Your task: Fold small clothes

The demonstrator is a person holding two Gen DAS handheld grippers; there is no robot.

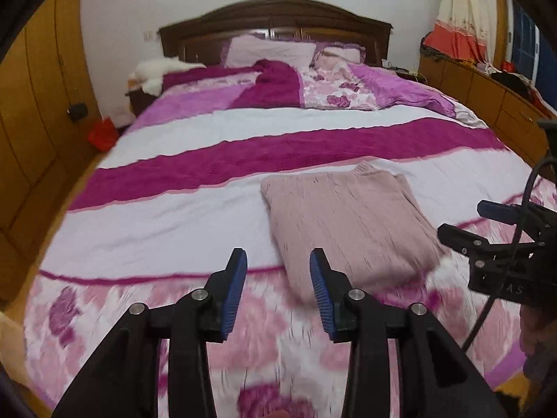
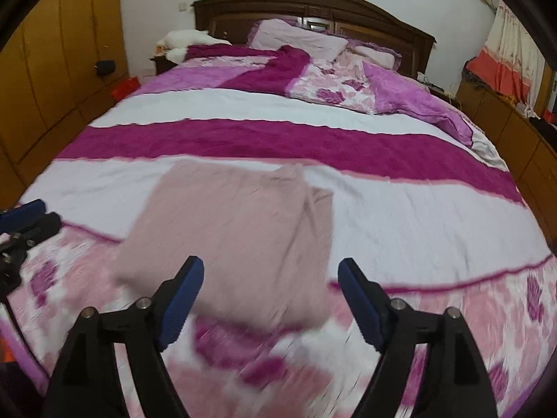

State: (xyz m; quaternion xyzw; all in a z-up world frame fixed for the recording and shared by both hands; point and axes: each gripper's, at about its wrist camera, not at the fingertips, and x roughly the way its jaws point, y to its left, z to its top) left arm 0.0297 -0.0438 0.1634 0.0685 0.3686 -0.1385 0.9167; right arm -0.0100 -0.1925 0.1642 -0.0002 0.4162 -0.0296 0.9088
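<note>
Pink knit garment (image 1: 348, 223), folded into a rough rectangle, lying flat on the bed, straddling the near white band and the floral band at the near edge; neckline toward the far side, one loose fold sticking out along its right edge in the right wrist view.

Bedspread (image 1: 195, 209) filling most of both views: magenta and white bands across, pink roses on the near strip. Rumpled purple quilt (image 1: 393, 87) bunched on the far right. Dark wooden headboard (image 1: 278, 17) against the white wall at the far end. Two lilac pillows (image 1: 271, 50) leaning on it. Yellow wooden wardrobe doors (image 1: 31, 132) down the left side; low wooden cabinets (image 1: 487, 94) down the right, with an orange and cream curtain (image 1: 459, 21) above. Small red object (image 1: 102, 134) on the floor at the left, beside the bed.

Left gripper (image 1: 278, 261) above the near edge of the bed, jaws slightly apart, nothing between the blue pads, garment's near left corner just beyond the right finger. Right gripper (image 2: 271, 271) just right of it, jaws spread wide, gripping nothing, garment's near edge showing in the gap below. Both clear of the cloth. Near strip of the bed blurred in both views.
</note>
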